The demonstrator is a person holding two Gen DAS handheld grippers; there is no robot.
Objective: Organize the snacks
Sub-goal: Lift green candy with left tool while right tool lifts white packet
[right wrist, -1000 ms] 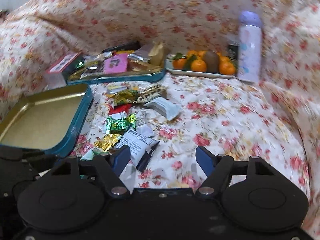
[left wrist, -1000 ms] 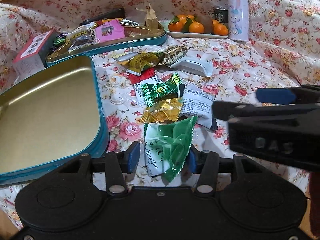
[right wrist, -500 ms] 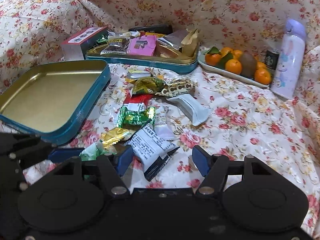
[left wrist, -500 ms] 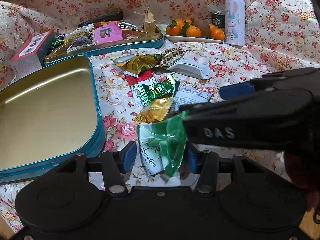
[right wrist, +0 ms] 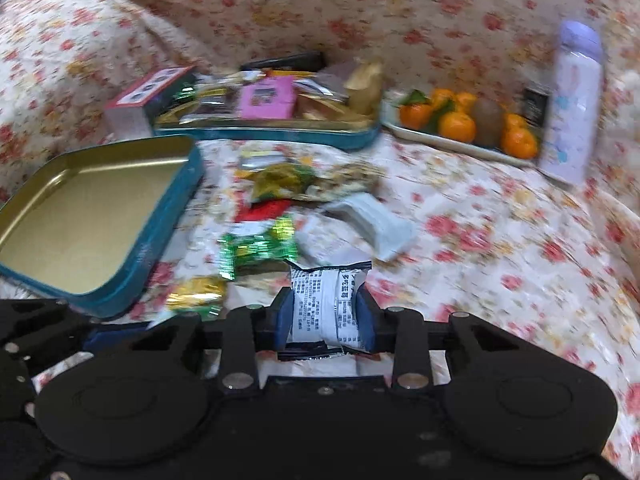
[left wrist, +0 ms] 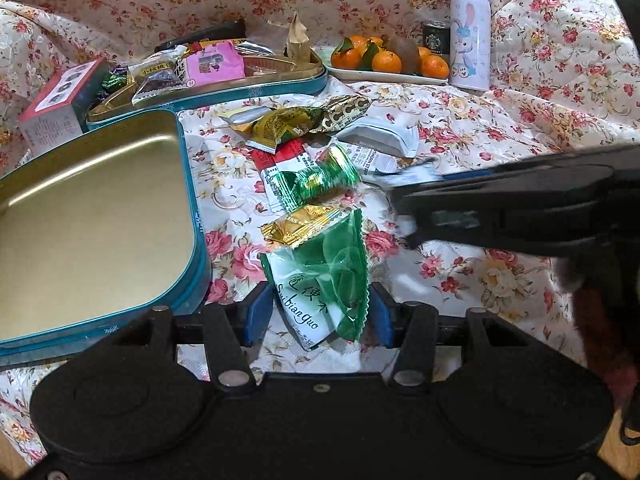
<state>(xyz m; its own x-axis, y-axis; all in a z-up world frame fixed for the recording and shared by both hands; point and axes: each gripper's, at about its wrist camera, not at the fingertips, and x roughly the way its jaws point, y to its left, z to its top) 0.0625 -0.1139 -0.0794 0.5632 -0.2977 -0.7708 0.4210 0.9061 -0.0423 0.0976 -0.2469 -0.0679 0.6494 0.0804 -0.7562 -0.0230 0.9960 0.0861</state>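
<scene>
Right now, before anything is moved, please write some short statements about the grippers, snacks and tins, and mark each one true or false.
1. The right hand-held gripper grips a white packet. True.
2. The near tin is full of snacks. False: it is empty.
3. A green packet lies between the fingers of the left hand-held gripper. True.
4. The oranges sit in the far tin. False: they sit on a white tray.
</scene>
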